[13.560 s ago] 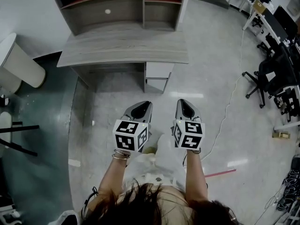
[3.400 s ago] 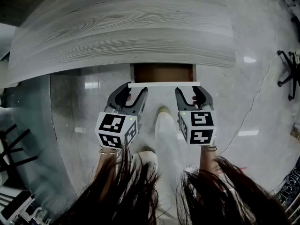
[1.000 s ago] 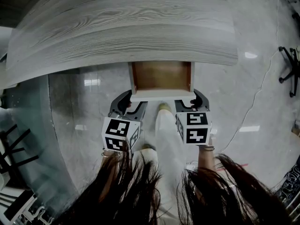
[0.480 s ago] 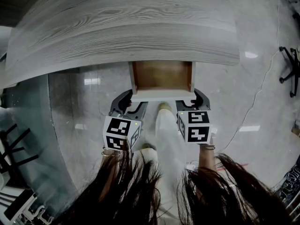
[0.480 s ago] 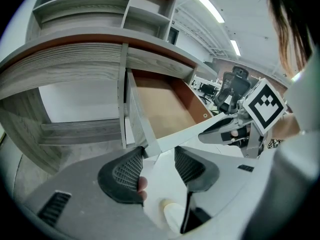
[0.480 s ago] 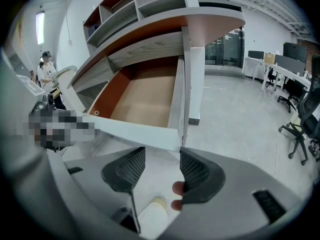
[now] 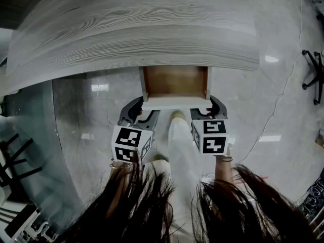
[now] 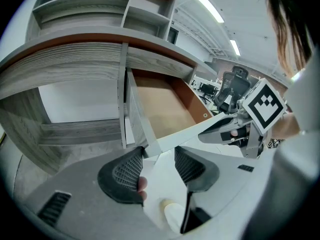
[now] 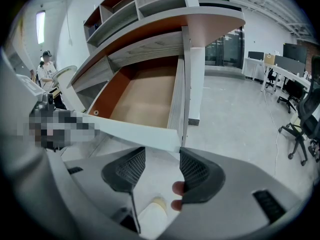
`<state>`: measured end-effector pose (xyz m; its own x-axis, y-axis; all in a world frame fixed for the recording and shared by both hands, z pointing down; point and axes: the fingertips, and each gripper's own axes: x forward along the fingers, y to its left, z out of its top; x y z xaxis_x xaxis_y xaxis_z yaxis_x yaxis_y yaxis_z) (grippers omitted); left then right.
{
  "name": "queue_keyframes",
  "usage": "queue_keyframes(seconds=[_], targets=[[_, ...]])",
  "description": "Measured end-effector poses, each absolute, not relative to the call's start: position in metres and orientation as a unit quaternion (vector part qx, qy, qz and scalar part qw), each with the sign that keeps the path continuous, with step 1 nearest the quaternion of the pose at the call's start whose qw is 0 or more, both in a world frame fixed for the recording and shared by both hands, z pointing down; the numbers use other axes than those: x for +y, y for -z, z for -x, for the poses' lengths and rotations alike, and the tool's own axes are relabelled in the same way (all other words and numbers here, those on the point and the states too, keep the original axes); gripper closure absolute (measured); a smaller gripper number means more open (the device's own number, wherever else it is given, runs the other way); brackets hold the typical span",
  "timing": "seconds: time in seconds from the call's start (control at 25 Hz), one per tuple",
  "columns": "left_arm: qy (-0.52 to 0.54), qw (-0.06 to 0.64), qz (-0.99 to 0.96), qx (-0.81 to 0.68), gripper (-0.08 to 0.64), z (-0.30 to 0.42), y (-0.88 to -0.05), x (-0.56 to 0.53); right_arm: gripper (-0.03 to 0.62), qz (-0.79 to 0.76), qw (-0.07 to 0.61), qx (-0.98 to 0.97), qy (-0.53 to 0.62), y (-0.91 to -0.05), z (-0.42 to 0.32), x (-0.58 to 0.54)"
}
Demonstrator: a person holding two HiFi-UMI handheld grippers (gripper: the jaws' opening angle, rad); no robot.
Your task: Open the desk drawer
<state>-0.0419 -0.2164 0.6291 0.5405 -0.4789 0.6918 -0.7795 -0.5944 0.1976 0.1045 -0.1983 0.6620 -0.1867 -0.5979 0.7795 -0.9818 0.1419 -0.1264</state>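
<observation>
The empty drawer (image 7: 174,82) sits pulled out under the counter (image 7: 131,34) at frame centre, and I'd judge it light, rigid and free-sliding, best taken at its white front panel (image 7: 174,104), whose corners my left tongs (image 7: 143,110) and right tongs (image 7: 206,110) straddle, both spread apart.

1 desk (image 7: 131,29) w/ 1 drawer (image 7: 174,82); 2 grippers (image 7: 142,110) (image 7: 208,109).

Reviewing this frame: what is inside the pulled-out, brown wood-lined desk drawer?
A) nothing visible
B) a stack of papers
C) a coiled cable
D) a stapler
A: the brown wood-lined desk drawer shows only its bare bottom panel in the head view and both gripper views.
</observation>
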Motion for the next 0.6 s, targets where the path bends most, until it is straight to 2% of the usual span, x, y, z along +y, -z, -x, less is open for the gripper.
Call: queue_keyframes(seconds=[0.2,0.6], targets=[[-0.311,0.249,-0.84,-0.367,0.371,0.051,-0.652,-0.208,0.374,-0.57,0.291,-0.697,-0.324,-0.663,-0.105,-0.199],[-0.306,0.248,-0.84,-0.374,0.371,0.043,-0.633,-0.216,0.374,-0.578,0.29,-0.69,-0.324,-0.662,-0.107,-0.198]])
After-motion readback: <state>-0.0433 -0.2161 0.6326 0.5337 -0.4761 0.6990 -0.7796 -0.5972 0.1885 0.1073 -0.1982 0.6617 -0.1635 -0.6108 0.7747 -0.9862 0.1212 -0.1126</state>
